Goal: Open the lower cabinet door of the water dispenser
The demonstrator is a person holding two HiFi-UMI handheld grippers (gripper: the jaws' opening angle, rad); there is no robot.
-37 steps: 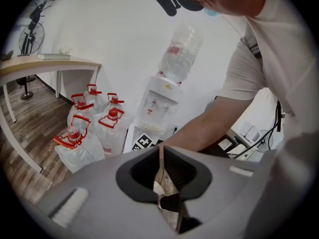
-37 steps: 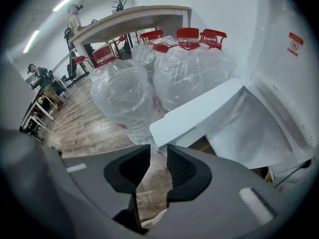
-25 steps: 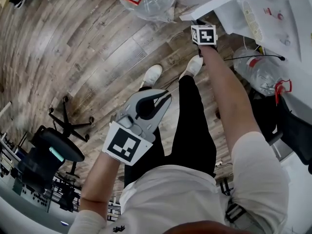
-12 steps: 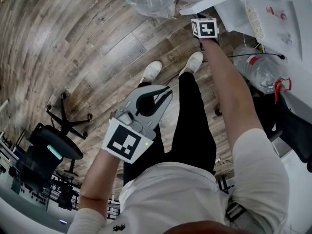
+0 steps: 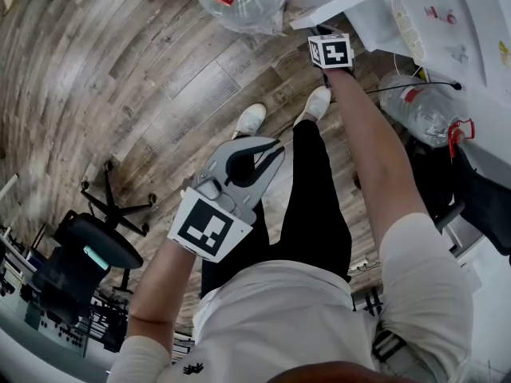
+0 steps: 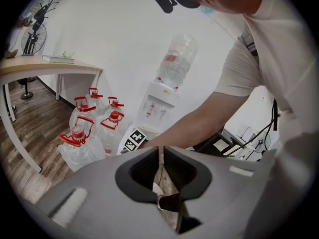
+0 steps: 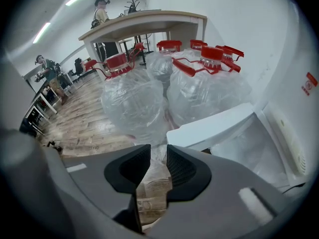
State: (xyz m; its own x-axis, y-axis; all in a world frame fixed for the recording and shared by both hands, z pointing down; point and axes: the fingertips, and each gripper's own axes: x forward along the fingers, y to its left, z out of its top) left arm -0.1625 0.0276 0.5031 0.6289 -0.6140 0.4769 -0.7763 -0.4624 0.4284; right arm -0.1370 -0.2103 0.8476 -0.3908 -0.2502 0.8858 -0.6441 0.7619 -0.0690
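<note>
Two grippers are held by a standing person over a wooden floor point(image 5: 136, 78). The left gripper point(image 6: 161, 152) is near the person's body, well apart from the dispenser point(image 6: 158, 102), and points toward it. Its jaws are together, with only a thin slit between them, and they hold nothing.

The right gripper point(image 7: 153, 151) is on the outstretched arm, low at the front of the dispenser, and points steeply down. Its jaws stand a little apart. Between them only the floor shows, so they grip nothing.

The door point(image 7: 214, 126) of the lower cabinet is open: the white panel is swung out from the dispenser. Its near corner is just beside the right jaw, on the right, and not between the jaws. In the head view the door edge lies just beyond the marker cube of the right gripper, at the far side of the scene.

Several clear bottles point(image 7: 134, 103) with red caps and red handles stand on the floor to the left of the dispenser, close behind the open door. One more bottle point(image 6: 177, 61) sits upside down on top of the dispenser. Beyond the bottles stands a wooden table point(image 7: 144, 21). A black chair point(image 5: 96, 250) is on the near left.
</note>
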